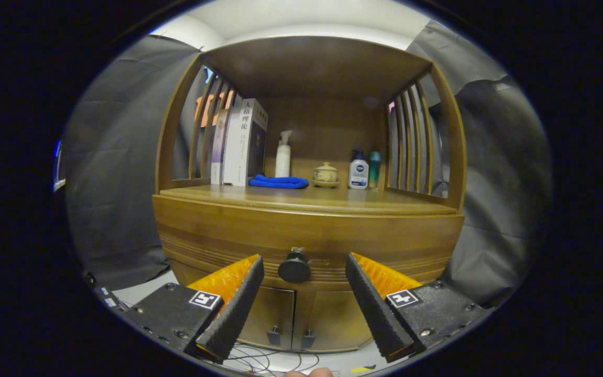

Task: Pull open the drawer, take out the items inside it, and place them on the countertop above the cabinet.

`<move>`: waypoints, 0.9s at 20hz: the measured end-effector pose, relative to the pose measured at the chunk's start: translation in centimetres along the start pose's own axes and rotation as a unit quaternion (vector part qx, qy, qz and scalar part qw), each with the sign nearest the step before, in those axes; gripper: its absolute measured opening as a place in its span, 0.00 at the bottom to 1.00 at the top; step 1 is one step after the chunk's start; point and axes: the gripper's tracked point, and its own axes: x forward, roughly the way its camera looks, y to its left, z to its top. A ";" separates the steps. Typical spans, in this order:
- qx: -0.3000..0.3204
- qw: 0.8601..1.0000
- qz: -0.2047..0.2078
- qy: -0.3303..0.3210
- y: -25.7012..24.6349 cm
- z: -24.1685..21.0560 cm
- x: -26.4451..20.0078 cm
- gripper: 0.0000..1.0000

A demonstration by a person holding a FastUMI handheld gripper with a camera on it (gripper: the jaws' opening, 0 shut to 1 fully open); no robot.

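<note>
drawer (306, 246) shut, contents hidden; its round knob (294, 269) sits just ahead of my gripper (304, 264), in line with the gap between my spread fingers, neither one touching it. countertop (301, 199) above carries upright books (241, 141), a folded blue cloth (278, 181), a spray bottle (283, 154), a small lidded pot (326, 173) and two bottles (364, 170) along the back, front strip bare. i'm level, facing the cabinet (306, 157) square-on, its two lower doors (293, 319) closed beneath my fingers.
</note>
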 end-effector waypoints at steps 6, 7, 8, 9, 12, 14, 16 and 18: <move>-0.009 1.000 -0.009 0.022 0.5 -1.1 3.3 1.00; -0.010 1.000 -0.011 0.022 0.5 -1.1 3.7 0.98; -0.010 1.000 -0.012 0.023 0.5 -1.3 4.0 0.95; -0.010 1.000 -0.016 0.025 0.5 -1.4 4.2 0.93; -0.006 1.000 -0.010 0.028 0.8 -1.6 4.7 0.86; -0.008 0.999 -0.010 0.036 0.7 -1.9 4.9 0.78; -0.013 0.999 -0.019 0.022 0.4 -1.2 5.1 0.66; -0.018 0.999 -0.025 0.025 0.5 -1.2 5.0 0.54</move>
